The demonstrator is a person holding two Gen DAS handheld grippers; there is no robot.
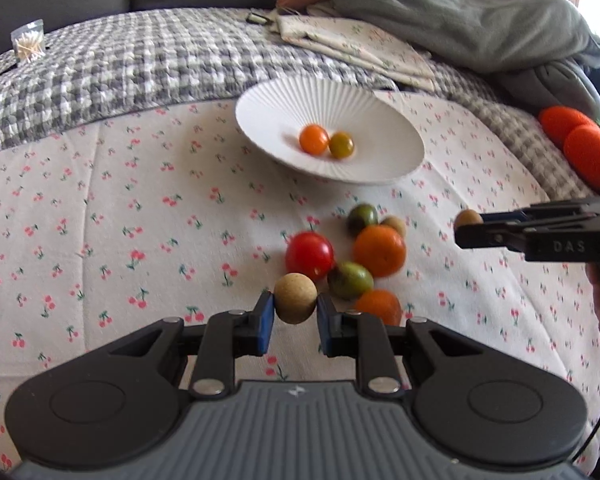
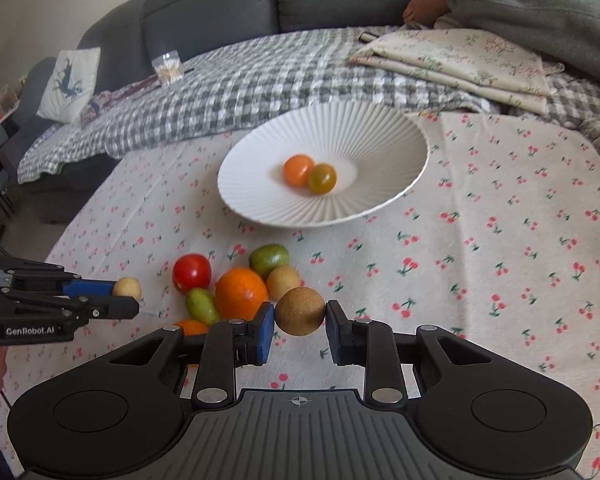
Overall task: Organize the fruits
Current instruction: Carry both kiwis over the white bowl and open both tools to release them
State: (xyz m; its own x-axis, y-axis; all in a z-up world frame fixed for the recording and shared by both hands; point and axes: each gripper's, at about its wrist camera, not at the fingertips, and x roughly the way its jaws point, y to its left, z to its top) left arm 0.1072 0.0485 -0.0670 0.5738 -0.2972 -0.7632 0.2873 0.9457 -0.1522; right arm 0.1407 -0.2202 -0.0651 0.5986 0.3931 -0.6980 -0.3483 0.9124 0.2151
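Note:
A white ribbed plate (image 1: 392,148) (image 2: 380,132) holds an orange tomato (image 1: 314,139) (image 2: 297,169) and an olive-green one (image 1: 341,145) (image 2: 322,178). My left gripper (image 1: 295,306) (image 2: 133,298) is shut on a pale tan round fruit (image 1: 295,298) (image 2: 126,288). My right gripper (image 2: 300,314) (image 1: 466,226) is shut on a brown round fruit (image 2: 300,311) (image 1: 467,218). On the cloth in front of the plate lie a red tomato (image 1: 310,255) (image 2: 191,273), an orange (image 1: 379,251) (image 2: 241,293), green fruits (image 1: 350,280) (image 2: 268,260) and other small fruits.
A cherry-print cloth (image 1: 99,240) (image 2: 500,240) covers the surface. Behind it lie a grey checked blanket (image 1: 119,72), folded floral fabric (image 2: 460,60) and a grey garment (image 1: 500,28). Orange yarn balls (image 1: 580,144) sit at the right. A cotton-swab bag (image 1: 28,42) stands far left.

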